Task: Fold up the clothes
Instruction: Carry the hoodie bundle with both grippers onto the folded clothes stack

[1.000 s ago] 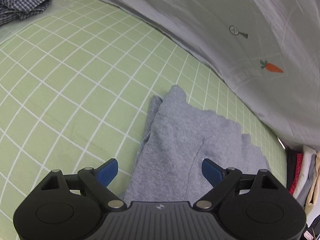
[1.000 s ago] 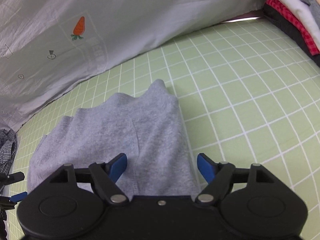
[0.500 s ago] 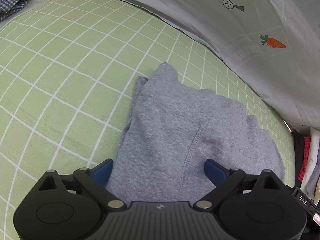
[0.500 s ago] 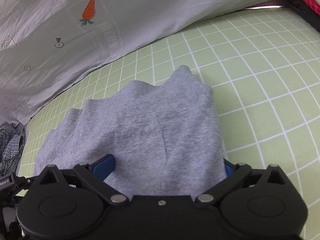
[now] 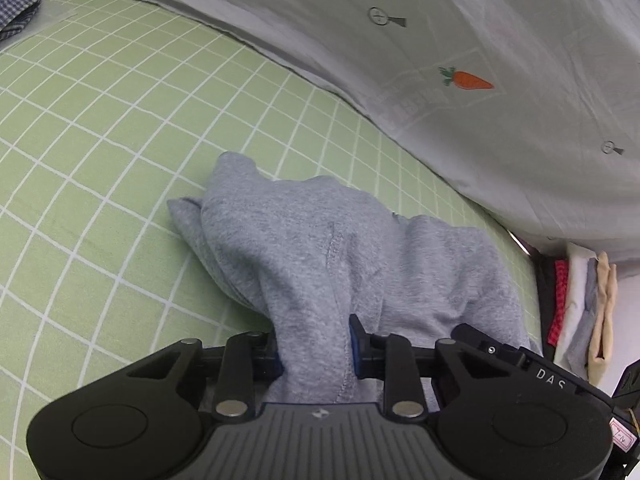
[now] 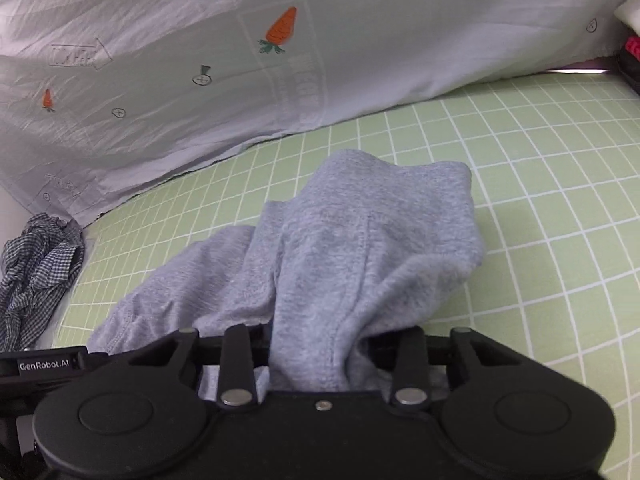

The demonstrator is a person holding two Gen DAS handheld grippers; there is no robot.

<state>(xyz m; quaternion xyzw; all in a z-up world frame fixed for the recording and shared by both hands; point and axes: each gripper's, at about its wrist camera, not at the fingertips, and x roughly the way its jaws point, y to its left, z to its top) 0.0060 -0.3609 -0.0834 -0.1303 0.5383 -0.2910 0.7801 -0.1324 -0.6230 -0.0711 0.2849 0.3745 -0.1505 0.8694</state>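
A grey knit garment [image 5: 320,248] lies on the green checked sheet [image 5: 100,160], its near edge lifted and bunched. My left gripper [image 5: 316,352] is shut on that near edge, the cloth pinched between its blue pads. In the right wrist view the same grey garment [image 6: 360,240] rises in folds from the sheet [image 6: 540,240]. My right gripper [image 6: 316,356] is shut on its near edge too, and the cloth hides its pads. The far end of the garment still rests on the sheet.
A pale grey bedcover with carrot prints [image 6: 280,60] [image 5: 480,80] runs along the far side. A crumpled blue checked shirt [image 6: 36,272] lies at the left. A stack of folded clothes [image 5: 580,300] stands at the right edge.
Both grippers have gone from open, over the flat garment, to shut on its near edge. The near edge has lifted and the cloth has bunched up.
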